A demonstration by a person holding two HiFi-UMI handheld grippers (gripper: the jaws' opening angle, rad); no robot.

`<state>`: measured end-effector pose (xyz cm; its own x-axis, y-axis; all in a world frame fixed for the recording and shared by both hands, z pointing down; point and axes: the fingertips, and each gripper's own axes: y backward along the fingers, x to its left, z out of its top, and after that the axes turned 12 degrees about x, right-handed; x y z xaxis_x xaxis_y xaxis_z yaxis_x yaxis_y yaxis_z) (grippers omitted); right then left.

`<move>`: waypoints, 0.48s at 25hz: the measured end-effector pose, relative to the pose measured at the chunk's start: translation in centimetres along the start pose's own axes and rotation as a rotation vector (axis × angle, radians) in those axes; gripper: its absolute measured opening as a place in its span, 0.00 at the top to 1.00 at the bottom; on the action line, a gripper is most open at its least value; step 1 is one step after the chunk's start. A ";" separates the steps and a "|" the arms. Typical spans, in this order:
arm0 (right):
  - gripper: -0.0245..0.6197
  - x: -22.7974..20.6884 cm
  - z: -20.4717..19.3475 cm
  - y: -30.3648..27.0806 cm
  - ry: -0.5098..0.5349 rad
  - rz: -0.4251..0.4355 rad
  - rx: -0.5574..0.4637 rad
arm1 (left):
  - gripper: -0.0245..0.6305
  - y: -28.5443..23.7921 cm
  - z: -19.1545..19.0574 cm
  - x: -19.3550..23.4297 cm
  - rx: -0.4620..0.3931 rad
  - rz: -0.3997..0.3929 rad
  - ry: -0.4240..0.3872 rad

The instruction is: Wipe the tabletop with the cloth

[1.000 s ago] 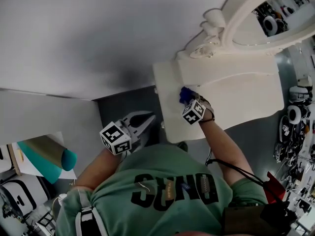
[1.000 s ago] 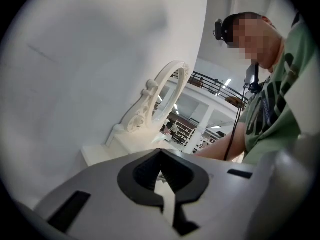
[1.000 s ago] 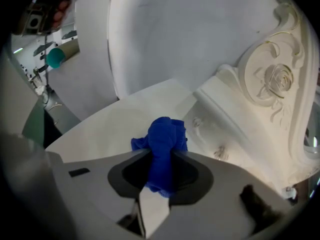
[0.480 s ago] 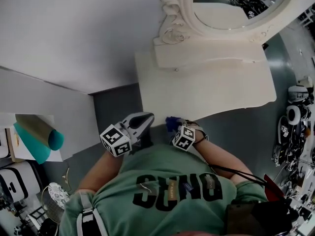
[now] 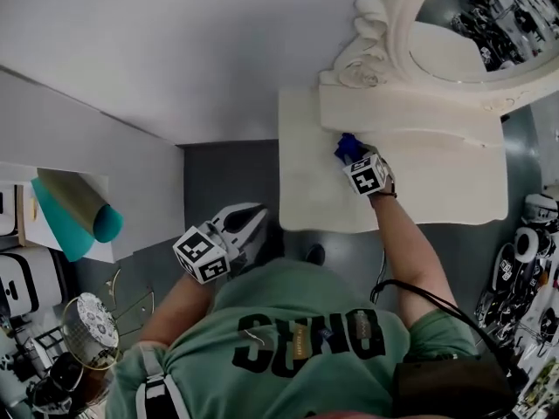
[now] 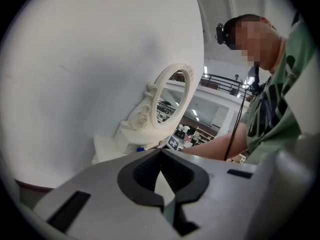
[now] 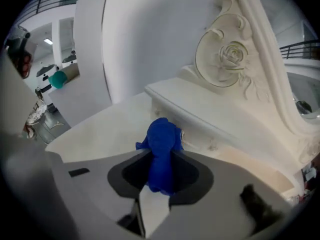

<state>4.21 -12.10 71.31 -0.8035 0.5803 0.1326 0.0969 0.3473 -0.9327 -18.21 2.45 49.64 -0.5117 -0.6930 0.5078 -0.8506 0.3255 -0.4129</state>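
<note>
- The blue cloth [image 7: 162,151] is seen bunched into a wad and pinched between the jaws of the right gripper [image 5: 355,158], its crumpled end sticking out past the jaw tips.
- The wad is held over the back left part of the white counter [image 5: 437,186], just in front of the raised ledge [image 5: 410,116] that runs along the back edge; whether it presses on the surface cannot be told.
- Behind the ledge an oval mirror [image 5: 476,16] in a carved white frame is set against the wall.
- The left gripper [image 5: 253,218] is held off the counter, beyond its front left corner and close to the person's body — its jaws are pressed together at the tips, and nothing is held between them.
- A teal roll [image 5: 86,223] is seen on the floor, well apart from the counter's left edge.
</note>
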 end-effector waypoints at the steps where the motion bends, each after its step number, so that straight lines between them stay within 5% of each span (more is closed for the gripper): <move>1: 0.80 -0.4 0.8 -1.0 0.002 -0.009 0.018 | 0.96 0.2 0.3 1.1 0.004 -0.003 0.000; 8: 0.80 0.0 1.9 -3.0 -0.018 -0.007 0.052 | 0.96 0.2 3.3 8.2 0.060 -0.068 -0.001; 12: 0.80 1.6 0.0 -1.8 0.028 0.004 0.117 | 0.96 -2.3 5.4 8.4 0.089 -0.166 -0.048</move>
<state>2.76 -11.81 73.25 -0.7865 0.6023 0.1363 0.0294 0.2571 -0.9659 -19.85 -7.62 50.74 -0.3568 -0.7631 0.5388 -0.9078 0.1471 -0.3927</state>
